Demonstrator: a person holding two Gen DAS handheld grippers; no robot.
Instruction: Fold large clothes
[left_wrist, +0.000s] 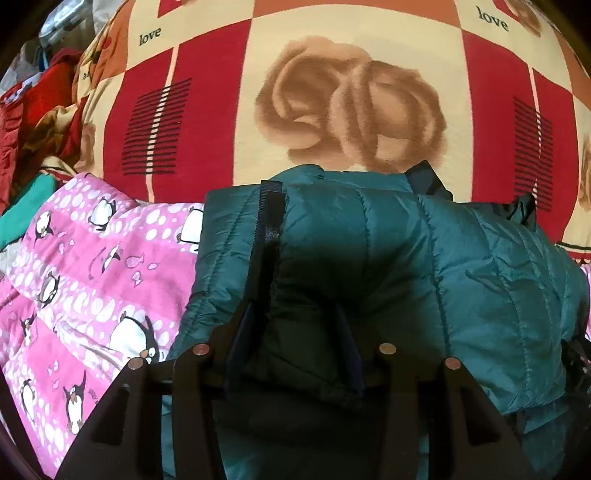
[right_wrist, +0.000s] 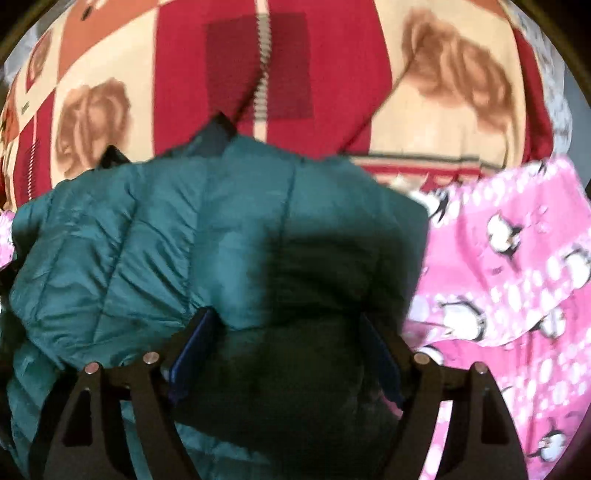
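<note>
Teal quilted puffer jacket (left_wrist: 388, 251) lies bunched on a pink penguin-print blanket (left_wrist: 92, 266), w/ a red/cream rose-print bedspread (left_wrist: 332, 66) beyond the fingertips.

Left gripper (left_wrist: 295, 332): fingers part-way apart w/ a thick fold of jacket between them; pads sit against the fabric on both sides, looks clamped but loosely.

Right gripper (right_wrist: 288, 343): fingers wide apart, puffed fold fills the gap; can't tell if pads actually press, view blurred.

Handling, judged: light, soft, springy, shell slick, so it'll likely slip and re-puff; best to grab at a quilt seam or the hem/zip edge (left_wrist: 267, 221), just ahead of the left finger, not mid-panel.

Orientation: long axis seems to run across both grippers, side to side; dark collar-like tab (right_wrist: 218, 133) points away from the fingers. Which end is the hem can't be told.
</note>
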